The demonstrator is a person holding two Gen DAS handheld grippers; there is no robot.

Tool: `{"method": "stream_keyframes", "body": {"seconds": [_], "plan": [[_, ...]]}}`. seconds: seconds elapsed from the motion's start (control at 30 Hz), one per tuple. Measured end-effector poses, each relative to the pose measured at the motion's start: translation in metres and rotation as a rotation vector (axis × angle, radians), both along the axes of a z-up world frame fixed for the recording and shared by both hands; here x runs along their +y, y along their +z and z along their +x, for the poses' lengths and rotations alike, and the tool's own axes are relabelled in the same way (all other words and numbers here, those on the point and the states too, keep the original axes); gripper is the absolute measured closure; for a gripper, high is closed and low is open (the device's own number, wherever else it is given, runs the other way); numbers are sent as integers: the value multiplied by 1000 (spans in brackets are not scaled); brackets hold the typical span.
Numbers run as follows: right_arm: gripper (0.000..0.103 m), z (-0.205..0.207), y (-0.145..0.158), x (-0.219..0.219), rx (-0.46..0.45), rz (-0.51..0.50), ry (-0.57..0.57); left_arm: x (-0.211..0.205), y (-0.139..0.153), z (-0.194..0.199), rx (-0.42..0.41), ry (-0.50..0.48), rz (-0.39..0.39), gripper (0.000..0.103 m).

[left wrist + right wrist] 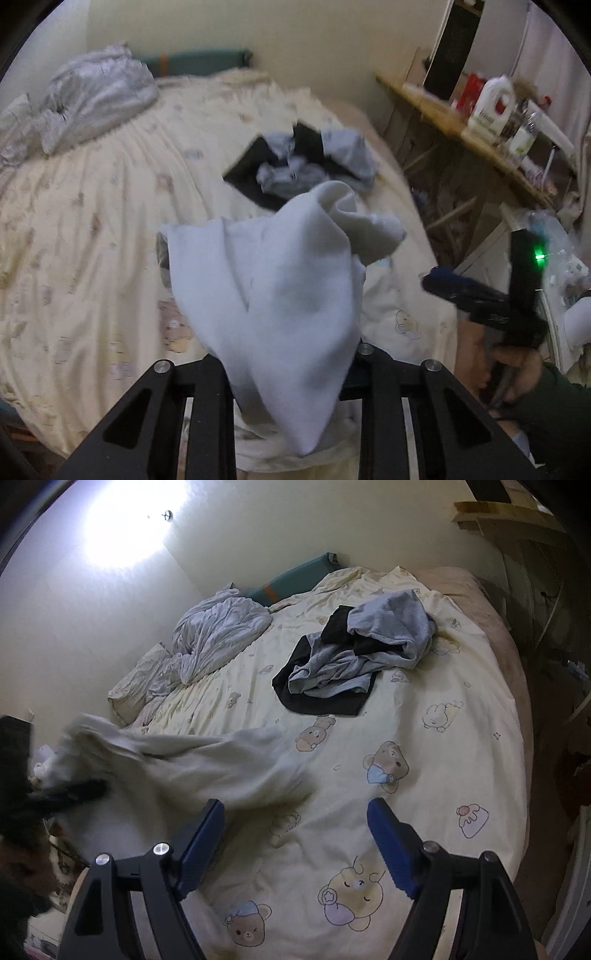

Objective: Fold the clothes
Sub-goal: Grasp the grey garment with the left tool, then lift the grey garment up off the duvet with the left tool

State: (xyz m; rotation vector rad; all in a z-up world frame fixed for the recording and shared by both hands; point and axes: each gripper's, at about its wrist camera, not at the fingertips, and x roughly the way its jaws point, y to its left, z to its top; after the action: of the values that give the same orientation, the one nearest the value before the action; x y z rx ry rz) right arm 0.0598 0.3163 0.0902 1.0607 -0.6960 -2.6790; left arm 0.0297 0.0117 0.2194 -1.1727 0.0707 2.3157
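bed with the cartoon-bear duvet fills both views; it likely serves as the folding surface. grey bedding is bunched at the far side by the wall. grey-and-black clothes pile sits crumpled mid-bed, not folded, well apart from both tools. white garment is lifted off the duvet and hangs bunched, motion-blurred; in the right wrist view it trails from the left edge down onto the bed, so part rests on the duvet.

left gripper: cloth covers the fingertips, so the jaw gap is hidden, but the garment hangs straight from between the fingers, so it reads as pinching the white garment, probably at an edge or corner to let it drape.

right gripper: blue pads spread wide, holding nothing, just above bare duvet beside the garment's trailing end.
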Motion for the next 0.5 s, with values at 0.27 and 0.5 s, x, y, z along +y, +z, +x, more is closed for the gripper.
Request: {"method": "stream_keyframes", "body": {"seconds": [0.27, 0.5], "plan": [[23, 3, 1, -3, 0, 2, 5, -29, 37, 22, 65, 14, 55, 75], [23, -1, -1, -11, -20, 43, 23, -11, -28, -21, -9, 40, -27, 75]]}}
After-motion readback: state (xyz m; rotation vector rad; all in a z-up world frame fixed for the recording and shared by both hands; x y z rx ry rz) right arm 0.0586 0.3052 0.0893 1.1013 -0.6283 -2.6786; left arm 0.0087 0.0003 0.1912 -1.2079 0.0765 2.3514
